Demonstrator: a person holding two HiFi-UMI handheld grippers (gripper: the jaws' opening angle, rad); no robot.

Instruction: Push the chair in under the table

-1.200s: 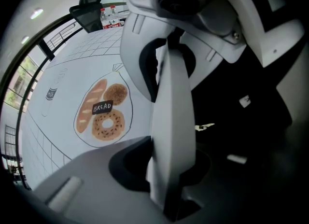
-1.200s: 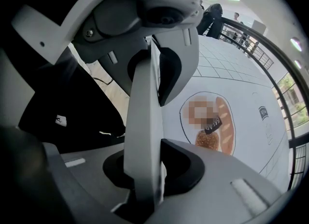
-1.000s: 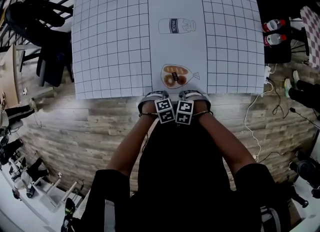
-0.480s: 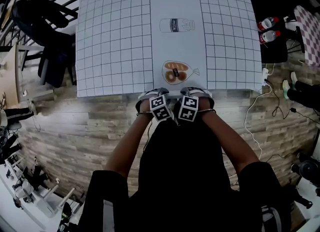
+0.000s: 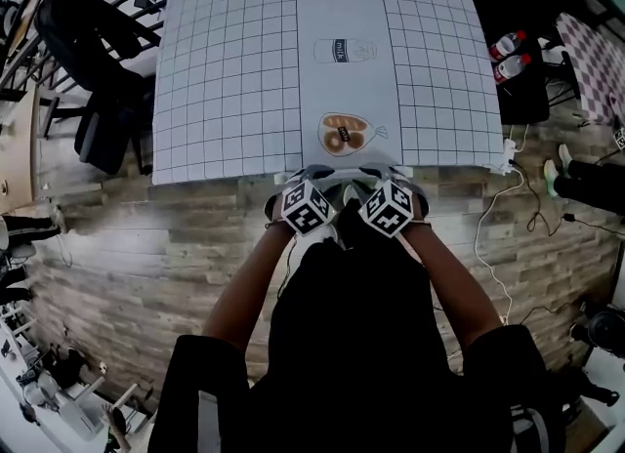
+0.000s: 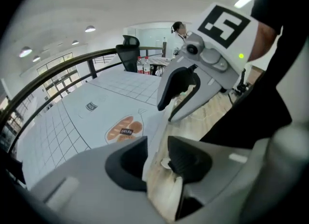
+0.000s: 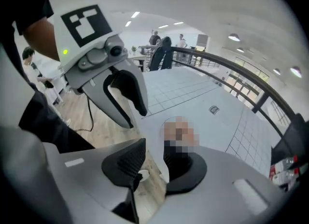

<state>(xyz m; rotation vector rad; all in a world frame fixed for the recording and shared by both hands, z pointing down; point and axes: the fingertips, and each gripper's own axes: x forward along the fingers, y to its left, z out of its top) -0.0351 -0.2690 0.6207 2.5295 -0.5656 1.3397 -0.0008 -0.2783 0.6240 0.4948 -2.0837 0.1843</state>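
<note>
**Matt sheet, grained planks, grey plastic**

The desk (image 5: 195, 170) is covered by a smooth, matt, pale sheet (image 5: 439, 80) printed with a thin grid and pictures; it looks like paper or vinyl. The floor (image 5: 127, 246) is wood-look planking with a rough, weathered grain. The left gripper (image 6: 157, 158) and right gripper (image 7: 149, 162) have matt grey plastic shells. Their black pads (image 7: 126, 162) look rubbery and ribbed. The person's black clothing (image 5: 352, 344) is matt cloth.
</note>
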